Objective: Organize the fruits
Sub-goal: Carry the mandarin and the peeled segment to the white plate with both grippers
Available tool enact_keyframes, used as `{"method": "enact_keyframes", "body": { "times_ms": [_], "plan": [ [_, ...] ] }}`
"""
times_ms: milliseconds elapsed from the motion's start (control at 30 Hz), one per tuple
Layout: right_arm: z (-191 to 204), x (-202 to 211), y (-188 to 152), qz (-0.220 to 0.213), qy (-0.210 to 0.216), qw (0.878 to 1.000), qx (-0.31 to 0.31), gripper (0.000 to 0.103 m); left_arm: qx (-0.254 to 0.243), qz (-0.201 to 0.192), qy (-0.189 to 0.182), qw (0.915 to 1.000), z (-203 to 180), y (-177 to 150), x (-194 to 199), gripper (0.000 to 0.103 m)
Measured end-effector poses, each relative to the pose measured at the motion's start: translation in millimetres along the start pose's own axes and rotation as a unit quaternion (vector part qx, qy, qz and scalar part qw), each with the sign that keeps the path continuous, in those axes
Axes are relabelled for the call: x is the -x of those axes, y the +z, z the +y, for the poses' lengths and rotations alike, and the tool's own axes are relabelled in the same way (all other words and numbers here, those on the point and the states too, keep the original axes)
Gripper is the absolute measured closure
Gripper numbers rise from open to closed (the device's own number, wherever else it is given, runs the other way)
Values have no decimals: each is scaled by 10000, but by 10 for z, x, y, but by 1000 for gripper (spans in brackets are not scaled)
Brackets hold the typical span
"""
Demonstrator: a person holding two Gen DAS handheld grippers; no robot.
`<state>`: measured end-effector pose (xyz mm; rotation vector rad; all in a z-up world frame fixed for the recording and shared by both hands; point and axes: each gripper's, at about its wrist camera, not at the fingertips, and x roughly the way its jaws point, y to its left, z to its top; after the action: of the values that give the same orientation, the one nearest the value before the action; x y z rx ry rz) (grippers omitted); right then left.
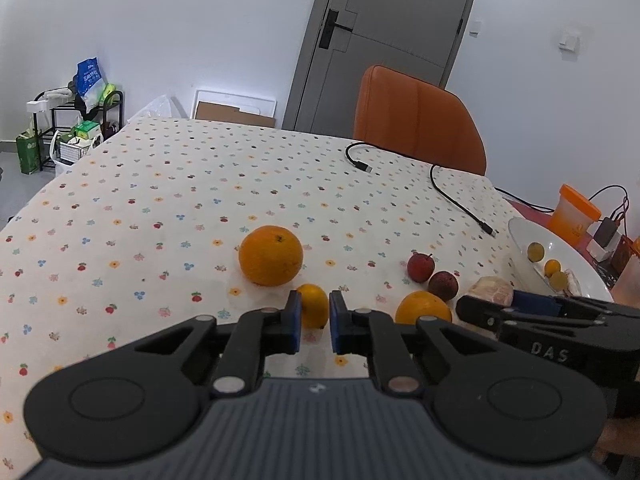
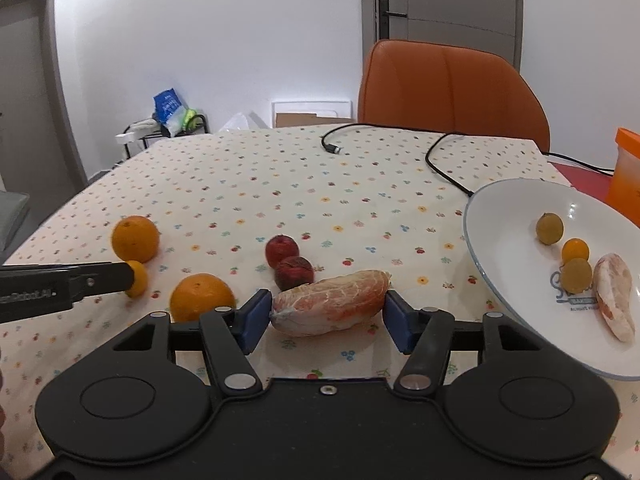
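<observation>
My left gripper (image 1: 314,311) has its blue pads on both sides of a small yellow-orange fruit (image 1: 313,305) on the table; the same fruit shows beside that gripper's tip in the right wrist view (image 2: 136,278). My right gripper (image 2: 328,311) is open, its pads on either side of a wrapped grapefruit segment (image 2: 330,307), with a gap on the right. A large orange (image 1: 271,255), a second orange (image 1: 423,308) and two small red fruits (image 1: 421,266) (image 1: 443,285) lie on the tablecloth. The white plate (image 2: 500,232) holds three small yellow fruits (image 2: 549,229) and another segment (image 2: 614,296).
Two black USB cables (image 1: 456,200) lie at the table's far side. An orange chair (image 1: 416,120) stands behind the table. An orange-lidded container (image 1: 572,216) and chargers sit to the right of the plate. A shelf rack (image 1: 76,128) stands by the left wall.
</observation>
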<state>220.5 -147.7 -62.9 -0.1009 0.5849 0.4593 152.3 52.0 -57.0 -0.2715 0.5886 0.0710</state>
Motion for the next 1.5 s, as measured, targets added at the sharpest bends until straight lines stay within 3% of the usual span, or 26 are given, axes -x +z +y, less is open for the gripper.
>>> {"method": "enact_keyframes", "body": {
  "times_ms": [267, 467, 633, 700, 1500],
  "plan": [
    [-44, 156, 20, -168, 75, 9998, -30, 45, -77, 108, 26, 9999, -28, -27, -40, 85],
    [-77, 264, 40, -303, 97, 9995, -62, 45, -33, 154, 158, 9998, -22, -18, -103, 74],
    [-133, 326, 71, -419, 137, 9990, -82, 45, -103, 78, 253, 9996, -67, 5, -183, 75],
    [-169, 353, 86, -476, 147, 9987, -104, 45, -102, 115, 265, 9995, -85, 22, -206, 82],
    [-805, 619, -20, -736, -375, 9948, -594, 45, -698, -100, -246, 9972, -804, 130, -145, 82]
  ]
}}
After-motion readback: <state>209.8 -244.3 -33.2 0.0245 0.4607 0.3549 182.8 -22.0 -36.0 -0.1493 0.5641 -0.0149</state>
